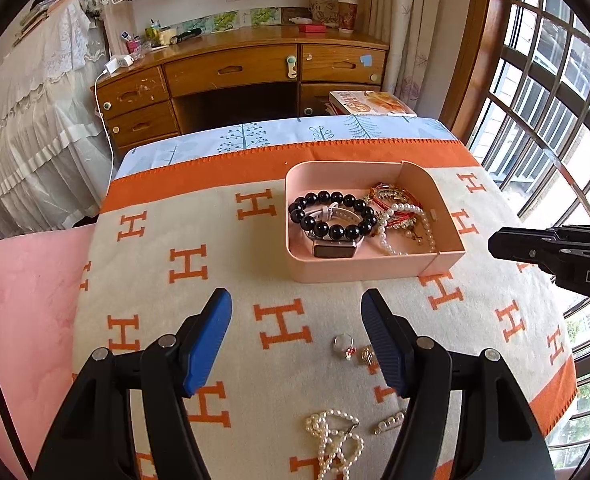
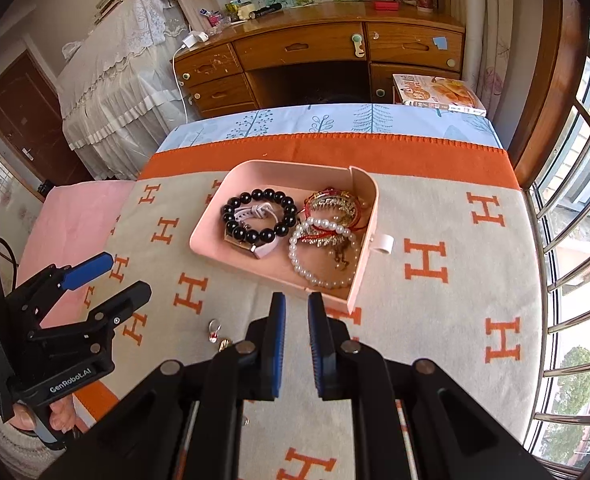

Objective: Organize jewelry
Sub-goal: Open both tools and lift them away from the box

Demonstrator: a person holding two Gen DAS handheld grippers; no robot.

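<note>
A pale pink plastic tray (image 1: 375, 270) with one rounded end sits on a cream woven blanket patterned with orange H shapes (image 1: 223, 240), toward twelve o'clock from both grippers. Inside the tray, a bracelet of glossy black round beads (image 1: 331, 216) lies at the nine o'clock side, looped over a white-strapped watch with a rectangular metal case (image 1: 333, 247); at the three o'clock side a white pearl bracelet (image 1: 405, 228) overlaps a tangle of gold and red chain bracelets (image 1: 391, 198). The left gripper (image 1: 297, 340), with blue-padded black fingers, hovers over the blanket at six o'clock from the tray, its jaws standing well apart with nothing between the pads. Between and just below its fingers lie a small silver ring with a red stone (image 1: 343, 345) and a small gold trinket (image 1: 367, 355), close beside each other. Further toward six o'clock rest a heaped white pearl necklace (image 1: 335, 440) and a short pearl clip (image 1: 389, 422). The right gripper (image 2: 294, 346) points at the near corner of the tray, its jaws drawn nearly together and holding nothing. A wooden desk with drawers (image 1: 235, 72) stands beyond the bed.
</note>
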